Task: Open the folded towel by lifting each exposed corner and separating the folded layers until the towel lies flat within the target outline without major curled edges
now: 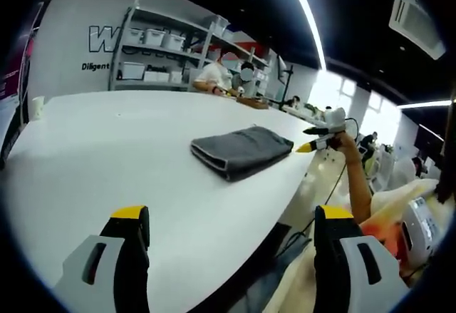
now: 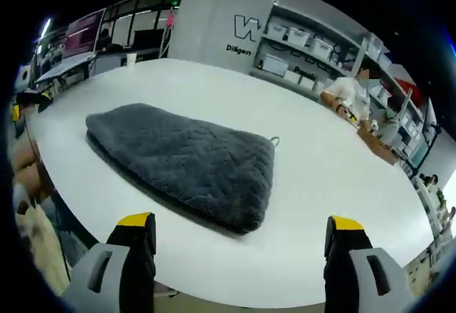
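Observation:
A folded dark grey towel lies on the white table close to its edge. From my left gripper it is well ahead; the jaws stand wide apart and open with nothing between them. My right gripper, held by a person's hand, hovers just off the towel's right end. In the right gripper view the towel is thick and plush, with a small hanging loop at its far corner. My right gripper is open, low over the table's edge just short of the towel. The left gripper shows at the far left.
A person sits at the table's far side by a brown box. Shelves with white bins line the back wall. A white cup stands at the table's far left. The table edge curves past the towel.

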